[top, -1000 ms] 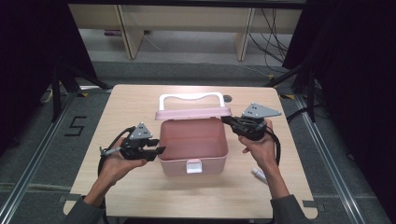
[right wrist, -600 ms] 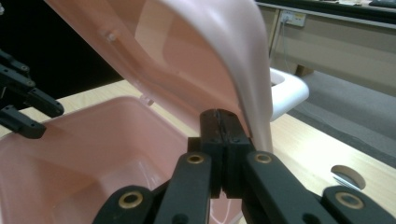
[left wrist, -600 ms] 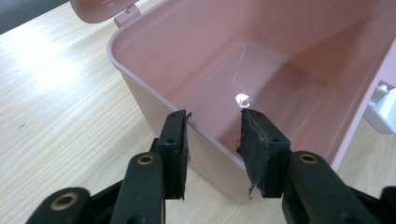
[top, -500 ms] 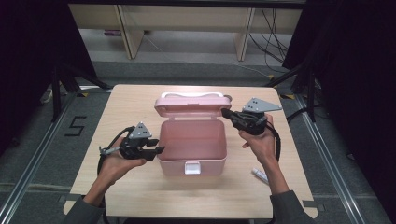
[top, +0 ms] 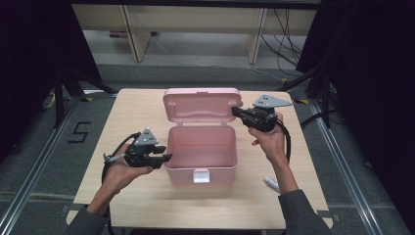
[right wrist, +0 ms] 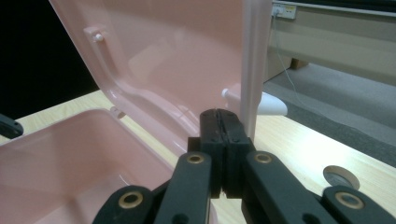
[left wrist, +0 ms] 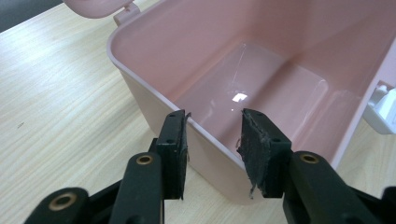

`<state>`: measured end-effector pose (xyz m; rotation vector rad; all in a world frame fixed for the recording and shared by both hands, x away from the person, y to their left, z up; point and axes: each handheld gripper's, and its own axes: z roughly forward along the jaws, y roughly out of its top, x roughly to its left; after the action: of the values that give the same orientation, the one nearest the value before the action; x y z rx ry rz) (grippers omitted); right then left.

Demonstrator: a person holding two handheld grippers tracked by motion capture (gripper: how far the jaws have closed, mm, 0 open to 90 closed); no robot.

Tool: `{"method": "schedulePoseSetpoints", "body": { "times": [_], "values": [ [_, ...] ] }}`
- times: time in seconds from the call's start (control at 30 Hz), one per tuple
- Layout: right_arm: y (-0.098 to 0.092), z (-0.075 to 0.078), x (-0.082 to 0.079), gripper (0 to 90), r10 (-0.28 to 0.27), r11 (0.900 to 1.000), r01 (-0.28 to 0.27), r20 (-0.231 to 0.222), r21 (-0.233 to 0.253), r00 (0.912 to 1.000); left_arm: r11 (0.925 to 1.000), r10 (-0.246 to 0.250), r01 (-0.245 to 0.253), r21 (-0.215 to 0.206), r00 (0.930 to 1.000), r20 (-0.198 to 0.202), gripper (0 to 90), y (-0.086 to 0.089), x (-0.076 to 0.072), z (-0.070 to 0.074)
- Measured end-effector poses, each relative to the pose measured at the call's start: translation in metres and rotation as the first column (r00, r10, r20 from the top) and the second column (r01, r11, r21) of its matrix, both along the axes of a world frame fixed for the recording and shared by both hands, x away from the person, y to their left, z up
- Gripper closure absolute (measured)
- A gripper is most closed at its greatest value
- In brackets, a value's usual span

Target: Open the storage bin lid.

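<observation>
On the pale wooden table [top: 132, 112], the pink rigid-plastic box [top: 200, 155] looks light, stiff, slick: grip thin rims. Left claw [left wrist: 212, 140] gapes astride the side wall; right claw [right wrist: 220, 122] is closed, touching the raised pink lid [top: 201, 104].

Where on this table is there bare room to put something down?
Free: the table left of the pink box, and the front strip below its white latch. Crowded: right of the box, with the right hand and a small white item.

Box [top: 200, 156] mid-table [top: 142, 105], lid [top: 201, 104] behind, tube [top: 272, 183] right
</observation>
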<state>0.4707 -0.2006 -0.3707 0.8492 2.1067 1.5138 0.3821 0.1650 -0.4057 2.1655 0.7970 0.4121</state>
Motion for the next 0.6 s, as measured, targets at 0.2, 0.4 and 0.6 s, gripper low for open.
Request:
{"method": "schedulePoseSetpoints", "body": {
  "times": [0.2,0.4,0.6],
  "values": [
    [0.000,-0.005,0.009,90.0,-0.012,1.000,0.012,-0.010,0.010,0.9999,1.0000,0.000,0.000,-0.005,0.9999,-0.014,61.1,0.000,-0.001,0.000],
    [0.001,-0.011,0.018,90.0,-0.031,0.999,0.032,-0.024,0.009,0.9992,1.0000,-0.004,0.004,-0.004,0.9999,-0.013,61.1,0.000,-0.001,0.000],
    [0.002,-0.018,0.024,90.0,-0.039,0.999,0.039,-0.050,-0.001,0.9980,1.0000,-0.003,0.003,-0.005,0.9999,-0.014,61.2,0.000,-0.001,0.000]
  ]
}}
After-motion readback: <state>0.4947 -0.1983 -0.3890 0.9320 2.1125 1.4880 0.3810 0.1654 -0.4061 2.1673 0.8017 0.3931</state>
